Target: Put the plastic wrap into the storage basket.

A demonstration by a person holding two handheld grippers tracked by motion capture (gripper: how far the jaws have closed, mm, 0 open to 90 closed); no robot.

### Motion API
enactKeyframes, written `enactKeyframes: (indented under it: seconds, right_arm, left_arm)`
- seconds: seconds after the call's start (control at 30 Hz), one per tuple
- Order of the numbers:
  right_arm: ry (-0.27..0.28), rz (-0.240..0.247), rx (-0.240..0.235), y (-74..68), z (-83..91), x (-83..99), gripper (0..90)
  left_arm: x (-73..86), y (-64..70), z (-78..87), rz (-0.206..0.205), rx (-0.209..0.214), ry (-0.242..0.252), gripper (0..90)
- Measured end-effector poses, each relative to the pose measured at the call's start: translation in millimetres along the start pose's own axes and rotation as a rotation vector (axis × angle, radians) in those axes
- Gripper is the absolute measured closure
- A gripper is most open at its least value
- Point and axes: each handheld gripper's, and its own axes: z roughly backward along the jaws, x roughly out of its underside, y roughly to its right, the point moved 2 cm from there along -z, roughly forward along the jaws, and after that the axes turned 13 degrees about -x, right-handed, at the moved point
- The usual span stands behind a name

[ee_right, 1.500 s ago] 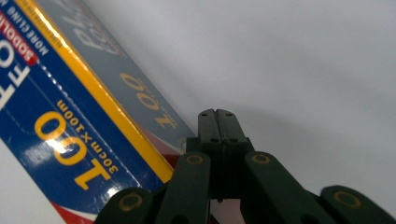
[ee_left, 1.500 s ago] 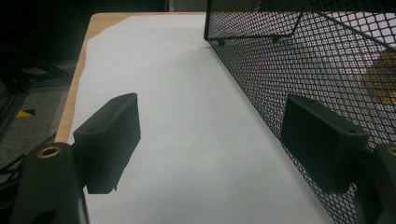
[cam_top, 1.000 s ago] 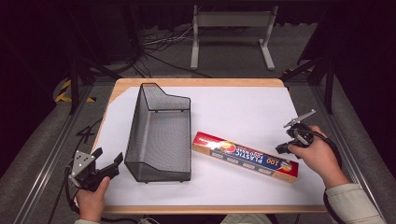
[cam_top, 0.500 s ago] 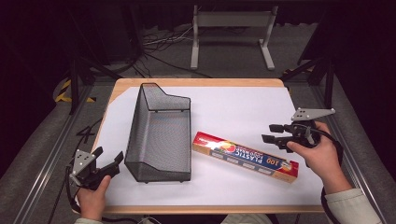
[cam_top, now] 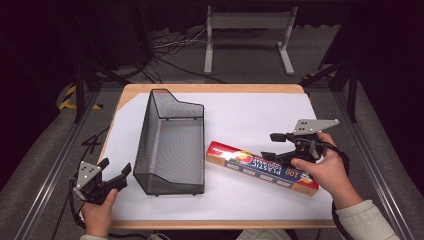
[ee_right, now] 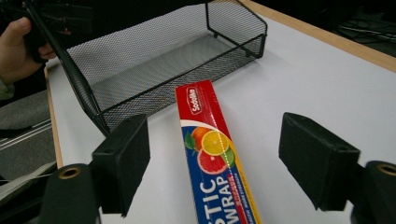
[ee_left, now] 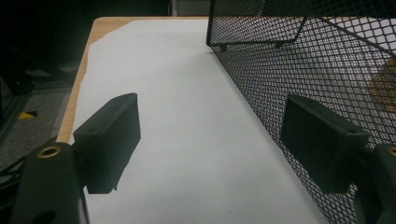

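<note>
One mesh basket (cam_top: 172, 150) holds nothing; plastic wrap box (cam_top: 262, 167) beside it; both grippers' jaws spread wide.

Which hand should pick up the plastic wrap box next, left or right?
Right. The right tongs hang open over the plastic wrap box, which lies between their jaws in the right gripper view. The left tongs sit open at the table's near left corner, beyond the mesh basket.
</note>
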Motion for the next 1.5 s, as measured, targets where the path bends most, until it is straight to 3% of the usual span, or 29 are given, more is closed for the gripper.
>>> enactKeyframes:
  seconds: [0.2,0.37,0.4,0.67,1.1,1.33,1.5]
  right_arm:
    - [-0.040,0.035,-0.026,3.0,-21.8,-0.4,16.6]
    - [-0.137,0.052,-0.026,10.0,-46.1,5.9,14.2]
    - [-0.137,0.052,-0.026,10.0,-46.1,5.9,14.2]
    - [-0.292,0.052,-0.003,22.6,-70.0,20.8,10.4]
    - [-0.472,0.014,0.016,33.6,-83.3,40.5,10.1]
    - [-0.556,0.011,0.028,36.5,-83.8,47.0,14.0]
    - [-0.622,0.016,0.012,36.2,-86.4,51.3,21.6]
  left_arm:
    - [0.4,-0.4,0.0,-0.003,0.001,-0.001,20.9]
    - [0.0,-0.9,0.3,0.003,0.000,0.002,20.9]
    - [0.2,-0.9,0.1,0.002,0.000,0.001,20.9]
    - [0.3,-1.3,-0.4,0.003,0.001,0.002,20.9]
    - [0.4,-0.8,-0.5,0.001,0.002,0.000,20.9]
    - [0.6,-0.7,-0.9,0.001,0.001,-0.001,20.9]
    - [0.6,-0.5,-0.9,0.003,0.001,0.000,20.9]
